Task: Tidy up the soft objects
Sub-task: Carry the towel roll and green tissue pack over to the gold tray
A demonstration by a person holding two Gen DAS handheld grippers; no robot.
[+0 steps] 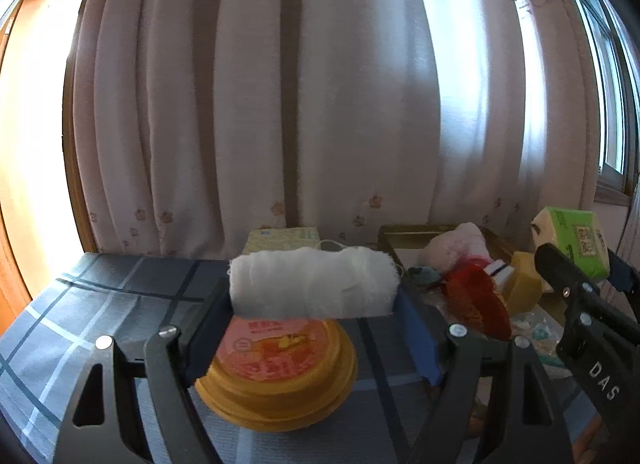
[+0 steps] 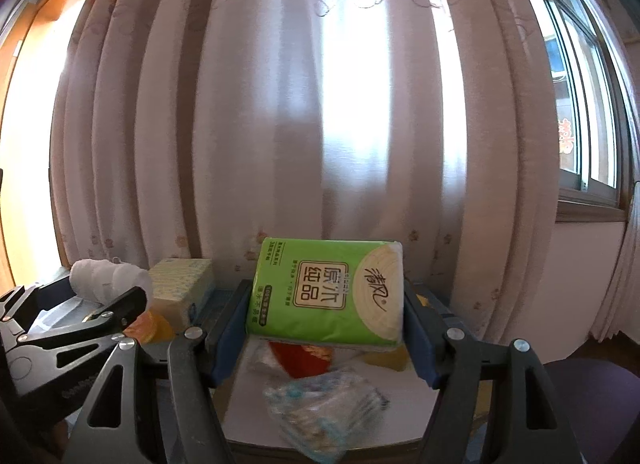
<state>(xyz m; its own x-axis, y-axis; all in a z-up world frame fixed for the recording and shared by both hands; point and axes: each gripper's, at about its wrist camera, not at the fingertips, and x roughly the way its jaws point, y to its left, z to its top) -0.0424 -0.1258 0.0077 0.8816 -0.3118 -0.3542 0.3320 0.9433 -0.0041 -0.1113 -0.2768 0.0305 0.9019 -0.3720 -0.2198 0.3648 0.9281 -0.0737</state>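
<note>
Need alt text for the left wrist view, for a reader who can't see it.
The left gripper holds a white gauze roll crosswise in its jaws, above a yellow tub on a blue plaid cloth. At right, the right gripper holds a green tissue pack over a tray of soft items, curtains behind.

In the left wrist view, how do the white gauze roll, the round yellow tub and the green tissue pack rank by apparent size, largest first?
1. White gauze roll and round yellow tub: they look similar, and both are near the camera, so I do not rank them.
2. Green tissue pack: smallest, but farther away and partly hidden by the right gripper.
</note>
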